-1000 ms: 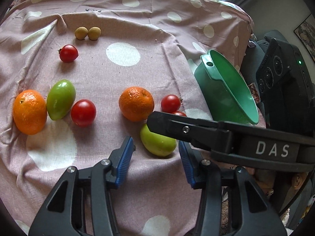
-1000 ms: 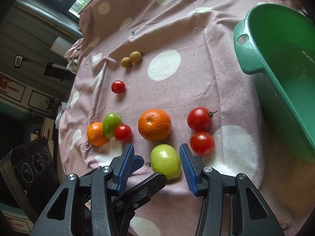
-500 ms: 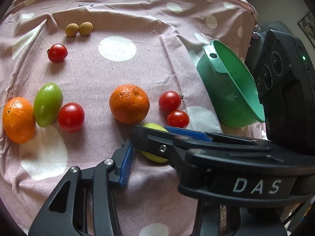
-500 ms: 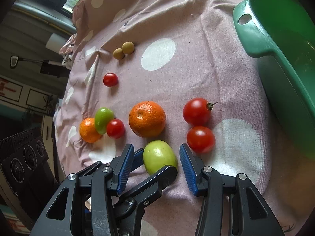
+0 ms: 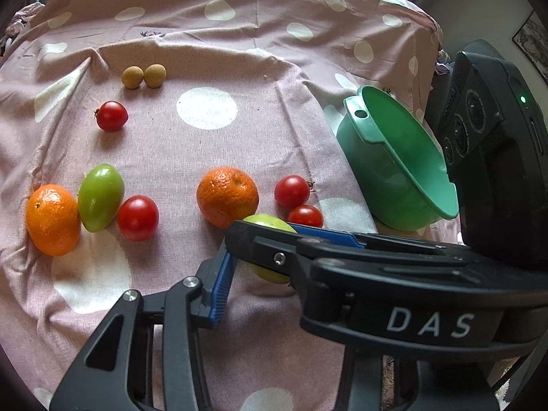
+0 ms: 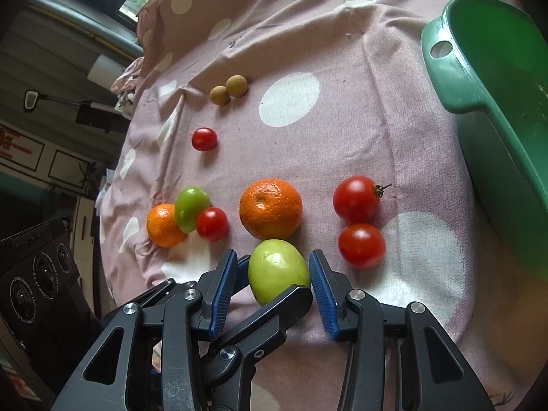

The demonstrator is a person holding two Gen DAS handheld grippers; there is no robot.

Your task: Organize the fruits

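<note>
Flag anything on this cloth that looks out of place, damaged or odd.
Nothing is spilled or damaged. One oddity: both grippers crowd the same green fruit. The right gripper brackets it with open jaws, and a finger of the left gripper crosses in front of it. The green bowl holds no fruit that shows.

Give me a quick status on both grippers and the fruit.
Right hand-held gripper open, straddling green fruit, not clamped. Left hand-held gripper open, crossing beneath the right. Orange touching fruit's far side. Green bowl empty.
</note>
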